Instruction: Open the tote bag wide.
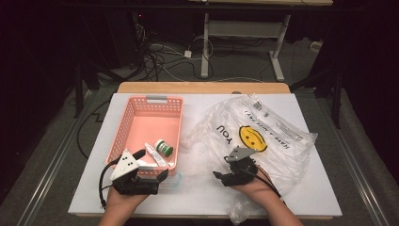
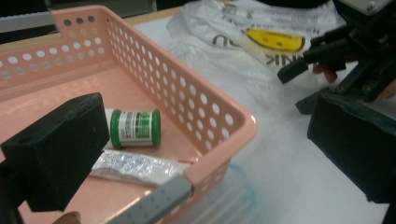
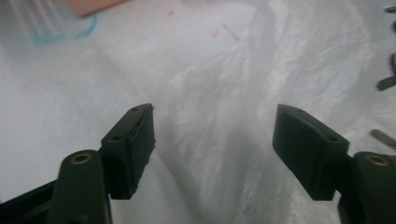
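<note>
High view: my right gripper, jaws apart with nothing between them, sits over the clear plastic bag near the tabletop's front edge; my left gripper, jaws apart, straddles the pink basket's near rim.

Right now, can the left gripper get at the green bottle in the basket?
Probably yes: the left gripper, jaws open, sits over the basket's near rim, the green bottle lying uncovered just beyond, beside a tube.
</note>
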